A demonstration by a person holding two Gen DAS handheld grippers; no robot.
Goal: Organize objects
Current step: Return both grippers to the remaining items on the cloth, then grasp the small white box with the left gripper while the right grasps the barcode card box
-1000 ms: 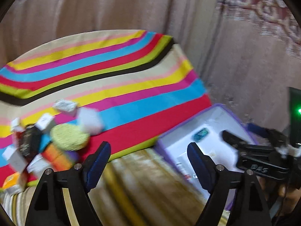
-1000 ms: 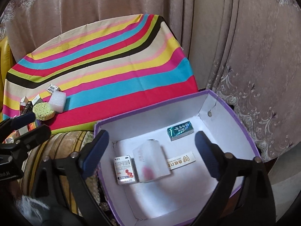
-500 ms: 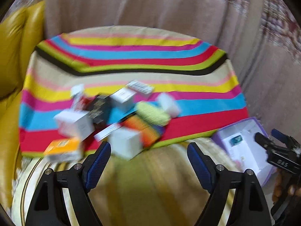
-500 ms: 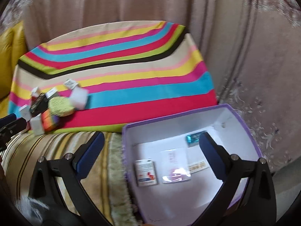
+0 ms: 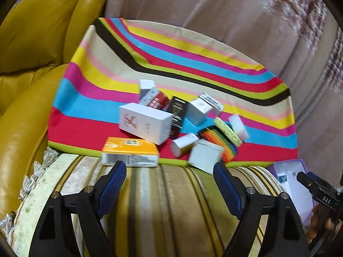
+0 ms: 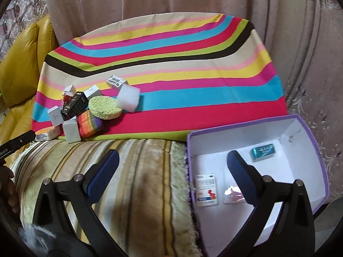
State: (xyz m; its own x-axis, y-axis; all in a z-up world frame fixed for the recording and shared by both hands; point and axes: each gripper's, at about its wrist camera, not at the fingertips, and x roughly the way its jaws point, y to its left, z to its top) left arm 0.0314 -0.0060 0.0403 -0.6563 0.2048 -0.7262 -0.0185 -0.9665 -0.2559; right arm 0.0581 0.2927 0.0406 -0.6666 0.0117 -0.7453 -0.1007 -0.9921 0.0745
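Over the striped cushion's near edge the left gripper [image 5: 169, 184] hangs wide and empty, facing the pile of small boxes [image 5: 145, 124] at the striped cloth's [image 5: 193, 64] near edge (orange box [image 5: 130, 152] nearest); the right gripper [image 6: 171, 171], likewise spread with nothing between, straddles the purple box's [image 6: 319, 160] left rim.

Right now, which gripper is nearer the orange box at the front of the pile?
Left. The left gripper hangs open just short of the orange box, on the striped cushion. The right gripper is off to the side, open by the purple box.
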